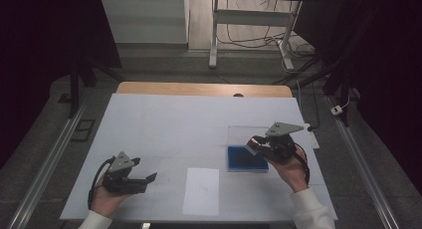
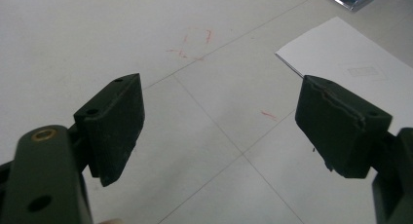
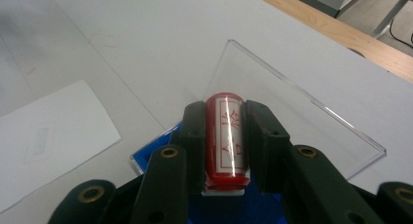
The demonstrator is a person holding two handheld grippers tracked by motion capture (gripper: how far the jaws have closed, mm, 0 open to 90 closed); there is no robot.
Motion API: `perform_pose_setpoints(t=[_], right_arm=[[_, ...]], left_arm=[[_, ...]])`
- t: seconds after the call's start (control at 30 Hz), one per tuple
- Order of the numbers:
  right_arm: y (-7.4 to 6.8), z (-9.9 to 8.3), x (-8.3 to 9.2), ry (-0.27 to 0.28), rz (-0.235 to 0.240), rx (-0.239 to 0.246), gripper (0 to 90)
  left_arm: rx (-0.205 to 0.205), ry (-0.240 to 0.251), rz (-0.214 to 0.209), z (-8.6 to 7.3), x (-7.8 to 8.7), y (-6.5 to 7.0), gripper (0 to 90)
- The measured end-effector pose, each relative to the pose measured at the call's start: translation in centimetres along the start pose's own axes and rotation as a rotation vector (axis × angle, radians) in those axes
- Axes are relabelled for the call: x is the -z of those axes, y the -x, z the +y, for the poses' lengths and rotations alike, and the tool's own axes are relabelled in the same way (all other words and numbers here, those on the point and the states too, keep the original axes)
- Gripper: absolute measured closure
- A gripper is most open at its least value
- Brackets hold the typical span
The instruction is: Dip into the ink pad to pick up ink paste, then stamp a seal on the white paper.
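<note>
Red cylindrical stamp (image 3: 225,139) with a white label of red characters sits clamped between the jaws of the right gripper (image 1: 256,145), held just above the blue ink pad (image 1: 247,159) with its clear lid (image 3: 292,112) folded open behind. Its long axis runs along the jaws, pointing away from the hand. White paper sheet (image 1: 201,191) lies on the desk (image 1: 164,124) to the near left of the pad, between both hands, so the stamp's likely path runs left and nearer. Left gripper (image 1: 144,181) rests with jaws apart and empty, beside the sheet's left edge. Stamp's printing face is hidden.
</note>
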State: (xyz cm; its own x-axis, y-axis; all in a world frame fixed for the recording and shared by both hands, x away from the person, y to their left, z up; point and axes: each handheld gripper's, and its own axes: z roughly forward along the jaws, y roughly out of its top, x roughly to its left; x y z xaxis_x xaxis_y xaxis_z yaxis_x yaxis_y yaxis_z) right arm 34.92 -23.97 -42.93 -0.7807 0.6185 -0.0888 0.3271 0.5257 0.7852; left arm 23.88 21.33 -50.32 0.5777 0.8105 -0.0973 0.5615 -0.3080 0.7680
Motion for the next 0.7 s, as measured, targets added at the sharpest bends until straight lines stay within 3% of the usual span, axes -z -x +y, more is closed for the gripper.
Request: perform_pose_setpoints(t=[0.2, 0.53, 0.7], right_arm=[[-0.5, 0.4, 0.0, 0.004, -0.005, 0.002, 70.6], [-2.1, 1.2, -0.5, 0.01, 0.062, 0.017, 70.6], [-3.2, 1.7, -1.0, 0.007, 0.084, 0.048, 70.6]], left_arm=[[-0.004, -0.008, 0.004, 0.1, -0.3, 0.0, 18.5], [-0.001, -0.006, 0.002, 0.1, -0.2, -0.1, 18.3], [0.003, -0.001, 0.01, 0.0, 0.0, -0.2, 18.4]])
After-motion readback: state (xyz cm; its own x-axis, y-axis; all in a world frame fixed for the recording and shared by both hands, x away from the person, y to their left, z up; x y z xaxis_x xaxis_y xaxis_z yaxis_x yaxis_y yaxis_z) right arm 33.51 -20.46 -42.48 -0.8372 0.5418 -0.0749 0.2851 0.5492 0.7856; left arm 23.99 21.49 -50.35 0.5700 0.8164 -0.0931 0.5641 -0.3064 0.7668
